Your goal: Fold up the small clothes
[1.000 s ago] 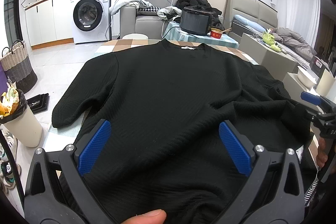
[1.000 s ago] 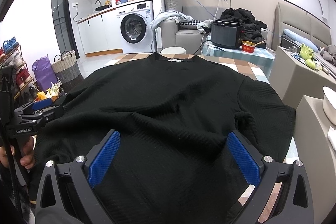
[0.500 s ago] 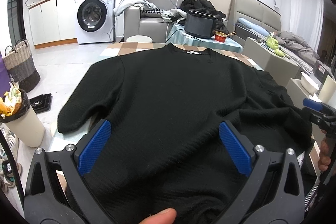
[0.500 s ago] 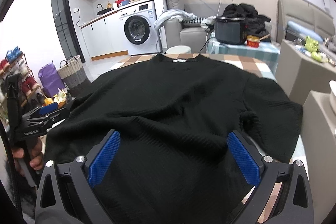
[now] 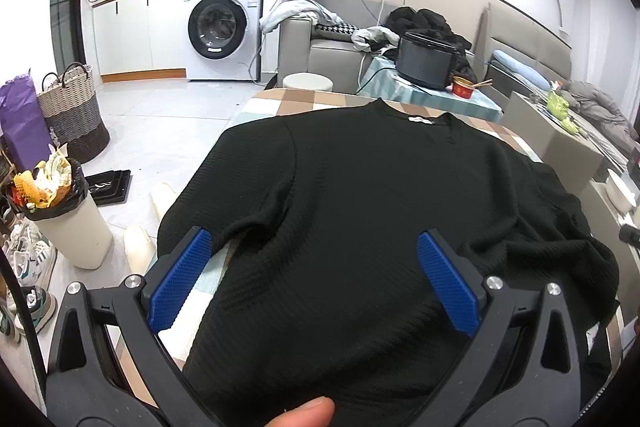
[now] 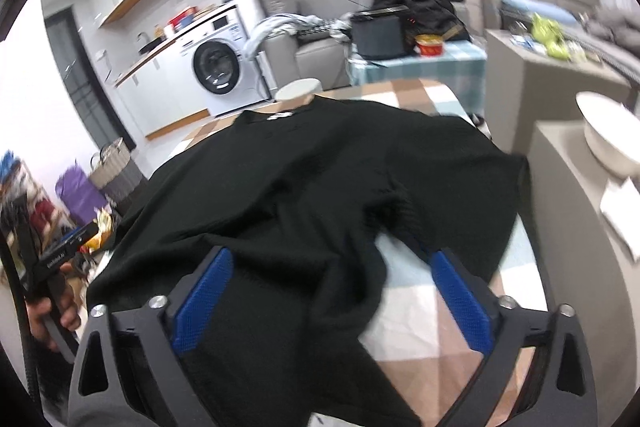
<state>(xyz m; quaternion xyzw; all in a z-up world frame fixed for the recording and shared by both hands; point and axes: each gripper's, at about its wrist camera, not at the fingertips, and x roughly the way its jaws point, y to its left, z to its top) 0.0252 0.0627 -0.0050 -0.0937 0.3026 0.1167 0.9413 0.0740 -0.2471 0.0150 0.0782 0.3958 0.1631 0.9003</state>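
A black ribbed top [image 5: 380, 195] lies flat on the checkered table [image 5: 280, 103], collar at the far end and hem toward me. My left gripper [image 5: 314, 237] is open over the top's lower left part, below the left sleeve, with fabric lying between its blue pads [image 5: 180, 279]. In the blurred, tilted right wrist view, my right gripper [image 6: 330, 259] hovers over the top's [image 6: 304, 187] lower right edge. Its jaws are closing, fabric lies between them, and the pads [image 6: 460, 303] do not press on it. The left gripper [image 6: 68, 247] shows there at the left edge, held by a hand.
A white bin of rubbish [image 5: 68, 227] and a wicker basket [image 5: 76, 115] stand on the floor at the left. Beyond the table are a side table with a dark cooker [image 5: 428, 63] and a washing machine [image 5: 222, 31]. A white bowl [image 6: 608, 139] sits on a beige cabinet at the right.
The left gripper has shifted left, so the table's left edge now shows between its jaws. The right gripper has moved right and rolled, with bare table under its right pad and its jaws slightly narrower.
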